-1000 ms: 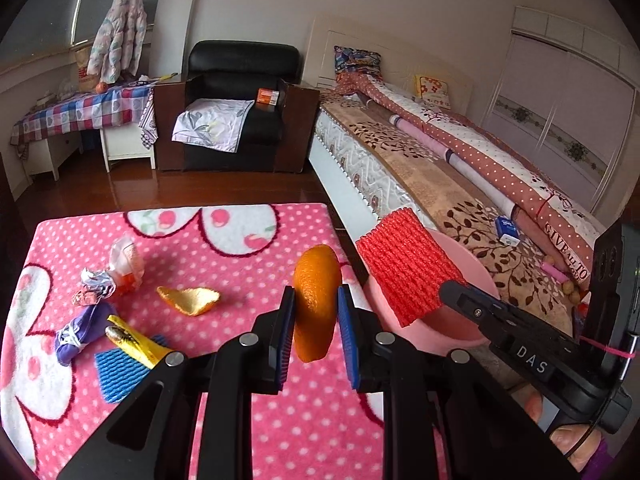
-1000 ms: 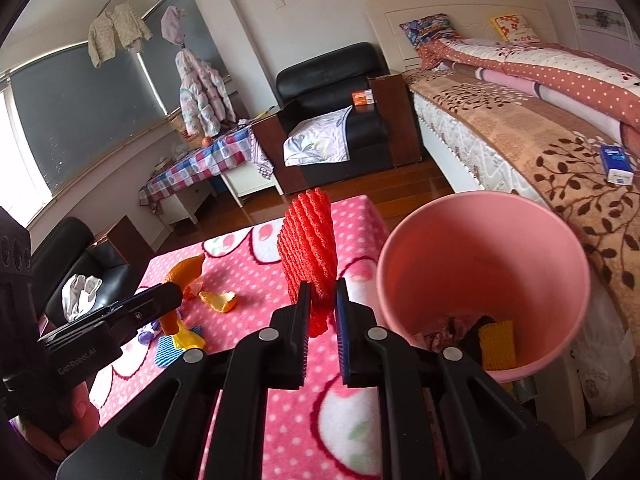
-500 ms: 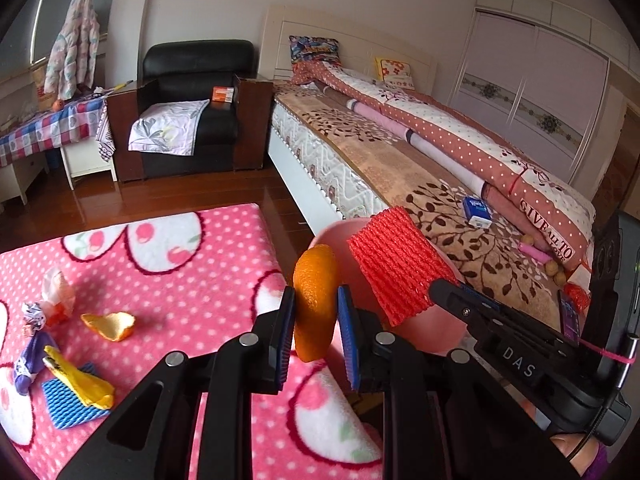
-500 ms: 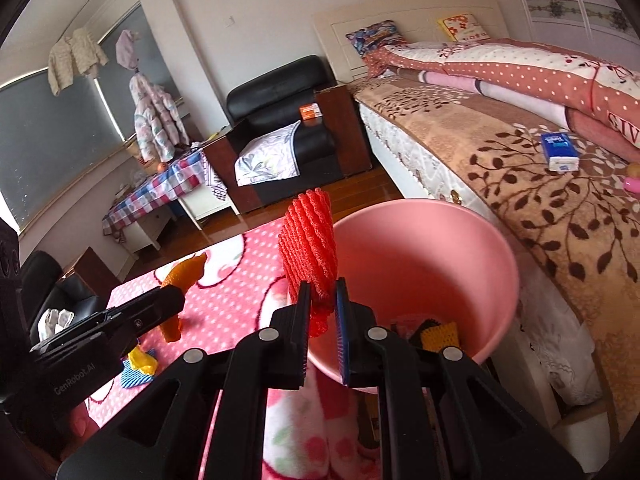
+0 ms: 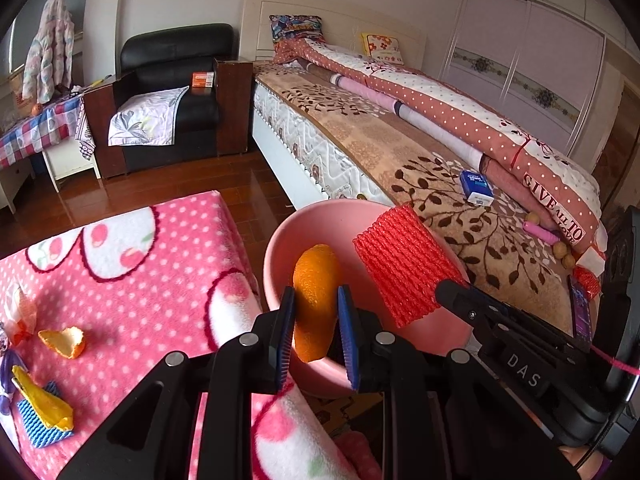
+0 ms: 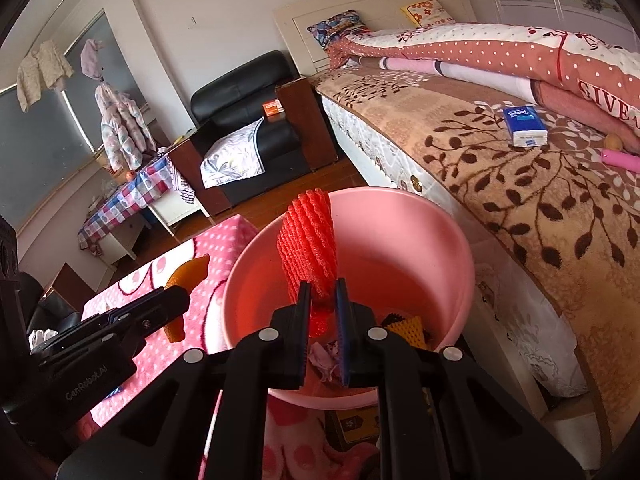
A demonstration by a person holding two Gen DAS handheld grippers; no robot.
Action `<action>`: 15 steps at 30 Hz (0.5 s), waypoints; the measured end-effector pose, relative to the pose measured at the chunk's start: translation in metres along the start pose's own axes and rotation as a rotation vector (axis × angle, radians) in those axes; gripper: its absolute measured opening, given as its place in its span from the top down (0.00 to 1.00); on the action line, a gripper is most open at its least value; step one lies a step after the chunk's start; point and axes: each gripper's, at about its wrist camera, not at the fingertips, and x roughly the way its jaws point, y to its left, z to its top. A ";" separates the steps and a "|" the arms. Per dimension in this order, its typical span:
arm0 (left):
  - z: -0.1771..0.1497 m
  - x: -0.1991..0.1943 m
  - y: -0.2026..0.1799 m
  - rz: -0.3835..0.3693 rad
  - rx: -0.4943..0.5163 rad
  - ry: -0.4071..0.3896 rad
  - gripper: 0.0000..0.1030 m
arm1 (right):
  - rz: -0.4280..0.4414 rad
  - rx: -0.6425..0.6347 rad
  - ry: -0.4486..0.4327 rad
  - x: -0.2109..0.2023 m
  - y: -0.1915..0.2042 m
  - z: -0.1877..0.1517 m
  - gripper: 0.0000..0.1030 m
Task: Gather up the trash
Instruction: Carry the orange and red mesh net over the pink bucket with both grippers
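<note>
My left gripper (image 5: 316,300) is shut on an orange peel (image 5: 316,280) and holds it over the near rim of the pink bin (image 5: 280,240). My right gripper (image 6: 322,292) is shut on a red foam fruit net (image 6: 308,240) and holds it above the open pink bin (image 6: 400,208). The red net also shows in the left wrist view (image 5: 404,264), and the peel in the right wrist view (image 6: 188,272). The bin holds a yellow foam net (image 6: 408,328) and crumpled wrappers (image 6: 324,356).
On the pink dotted table cover (image 5: 140,280) lie another orange peel (image 5: 64,342), a yellow wrapper on a blue foam net (image 5: 42,416) and more wrappers at the far left. A bed (image 5: 440,160) runs along the right, close behind the bin. A black armchair (image 5: 172,92) stands at the back.
Both grippers have moved right from over the table to above the pink bin, each still holding its piece of trash.
</note>
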 end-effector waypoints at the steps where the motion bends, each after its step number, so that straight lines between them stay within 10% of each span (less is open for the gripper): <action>1: 0.001 0.003 -0.002 -0.002 0.004 0.003 0.80 | -0.004 0.002 0.001 0.001 -0.002 0.000 0.88; 15: 0.003 0.031 -0.013 -0.013 0.024 0.039 0.80 | -0.024 0.013 0.016 0.015 -0.014 0.004 0.88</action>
